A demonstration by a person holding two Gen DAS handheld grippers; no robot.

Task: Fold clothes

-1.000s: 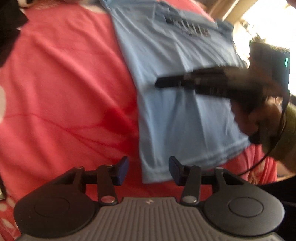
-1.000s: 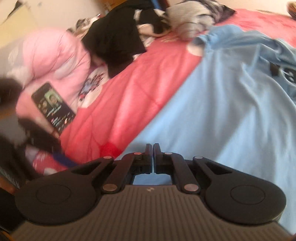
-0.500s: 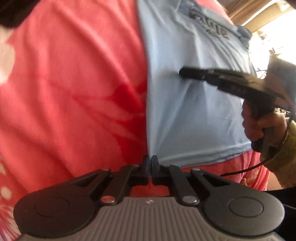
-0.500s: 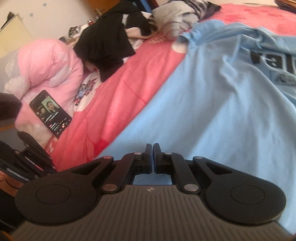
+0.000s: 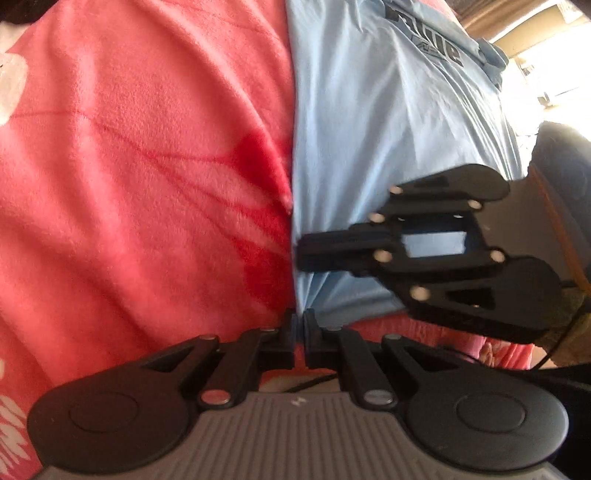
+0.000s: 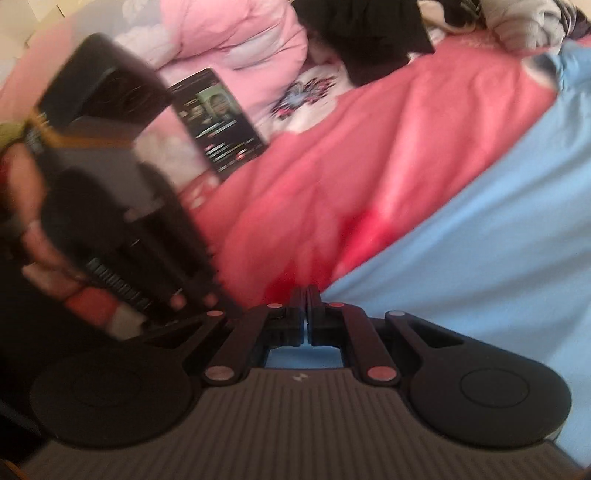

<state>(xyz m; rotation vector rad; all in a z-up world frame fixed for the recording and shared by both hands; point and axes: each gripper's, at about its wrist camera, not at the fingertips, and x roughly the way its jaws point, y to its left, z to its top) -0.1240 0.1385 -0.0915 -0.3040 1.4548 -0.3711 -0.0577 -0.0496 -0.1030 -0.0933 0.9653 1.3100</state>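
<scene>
Pink blanket (image 5: 140, 155) blurs; both grippers (image 5: 300, 328) (image 6: 306, 310) pinch the blue shirt's (image 5: 388, 129) edge.

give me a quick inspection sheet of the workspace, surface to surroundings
surface: pink-red blanket on a bed, soft and wrinkled
job's things: light blue t-shirt lying on the blanket, dark print near its far end
clutter: phone with lit screen, black garment, grey garment, pink quilt
grippers: left claw shut on the shirt's near corner; right claw shut on the shirt's side edge
cables: thin dark cable by the right claw's handle
surroundings: bright window area; rest blurred
</scene>
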